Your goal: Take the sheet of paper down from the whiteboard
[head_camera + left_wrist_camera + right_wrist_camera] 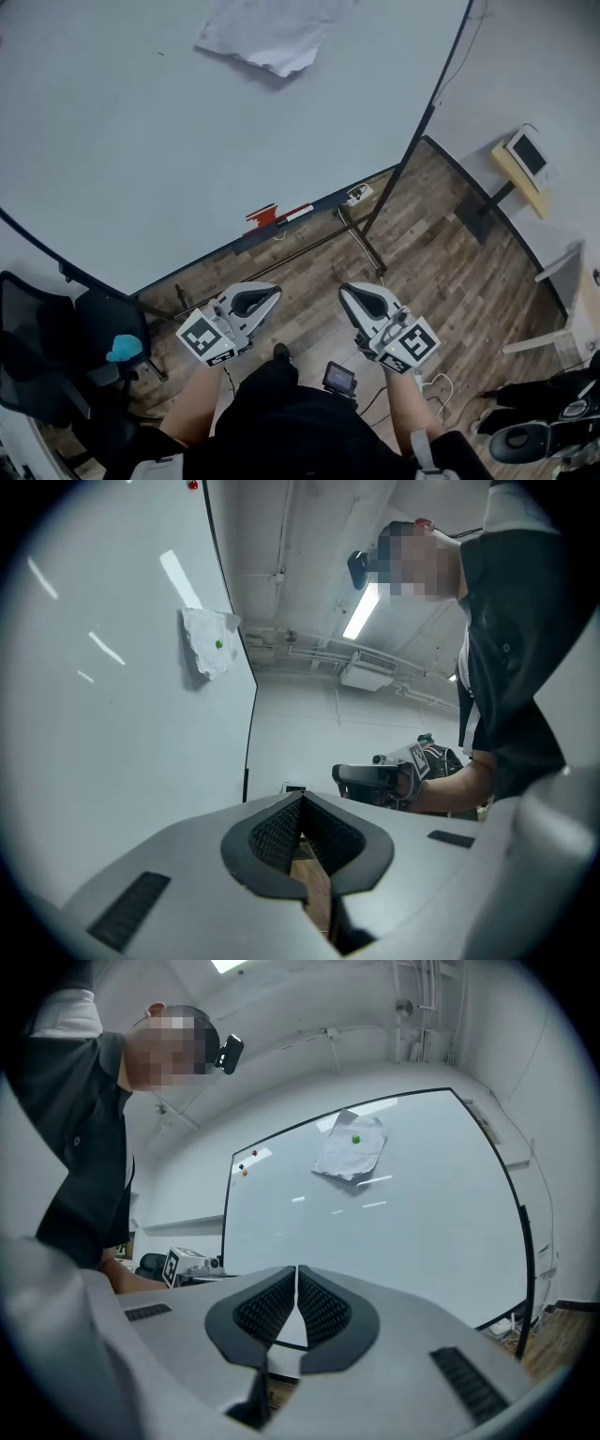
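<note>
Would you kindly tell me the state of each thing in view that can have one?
sheet of paper: crumpled, up on the board, not yet taken down.
green magnet: on the sheet, pinning it.
whiteboard: upright on its stand.
left gripper: shut, empty, away from the sheet.
right gripper: shut, empty, away from the sheet.

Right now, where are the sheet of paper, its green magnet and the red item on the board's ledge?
sheet of paper [267,37], head view, its crumpled middle.
green magnet [355,1138], right gripper view, its centre.
red item [262,217], head view, its middle.
</note>
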Tool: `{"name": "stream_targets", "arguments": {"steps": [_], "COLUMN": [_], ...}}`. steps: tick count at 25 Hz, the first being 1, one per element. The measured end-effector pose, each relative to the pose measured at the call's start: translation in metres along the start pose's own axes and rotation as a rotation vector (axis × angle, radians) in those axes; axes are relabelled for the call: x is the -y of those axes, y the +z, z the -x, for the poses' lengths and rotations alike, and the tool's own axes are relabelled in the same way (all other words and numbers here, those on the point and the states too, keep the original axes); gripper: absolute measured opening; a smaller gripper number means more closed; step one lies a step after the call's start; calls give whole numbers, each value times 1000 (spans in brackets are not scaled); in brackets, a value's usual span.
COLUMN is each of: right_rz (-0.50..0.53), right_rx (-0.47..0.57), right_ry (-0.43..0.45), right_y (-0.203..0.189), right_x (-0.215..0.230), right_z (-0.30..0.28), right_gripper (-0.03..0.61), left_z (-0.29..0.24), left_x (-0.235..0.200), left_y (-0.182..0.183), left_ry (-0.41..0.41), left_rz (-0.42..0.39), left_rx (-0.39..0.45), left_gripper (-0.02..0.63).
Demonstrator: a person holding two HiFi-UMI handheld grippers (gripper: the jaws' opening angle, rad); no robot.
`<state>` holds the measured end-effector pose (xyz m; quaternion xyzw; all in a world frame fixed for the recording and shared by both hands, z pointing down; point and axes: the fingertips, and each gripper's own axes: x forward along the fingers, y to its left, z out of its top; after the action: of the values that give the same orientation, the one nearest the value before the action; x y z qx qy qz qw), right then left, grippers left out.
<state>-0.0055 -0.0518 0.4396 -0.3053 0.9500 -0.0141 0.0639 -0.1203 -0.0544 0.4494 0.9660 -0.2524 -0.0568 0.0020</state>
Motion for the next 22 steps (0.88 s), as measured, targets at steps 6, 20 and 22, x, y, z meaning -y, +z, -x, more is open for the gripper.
{"name": "stream_targets", "arguments": {"steps": [6, 20, 22], "right_rz": [-46, -97, -103], "right_rx": [60, 120, 142], "right_ry": [26, 149, 165], "right_y": [31, 38, 46], "right_x": [52, 121, 140], "right_z": [-65, -117, -119], "right_gripper": [21, 21, 21], "left_z": [-14, -54, -68], "left_x": [-65, -126, -130], "left_y": [37, 65, 80], "left_ry": [32, 84, 108], "left_rz": [-89, -300, -311], "left_rx": [36, -85, -89], "left_gripper": [9, 10, 9]}}
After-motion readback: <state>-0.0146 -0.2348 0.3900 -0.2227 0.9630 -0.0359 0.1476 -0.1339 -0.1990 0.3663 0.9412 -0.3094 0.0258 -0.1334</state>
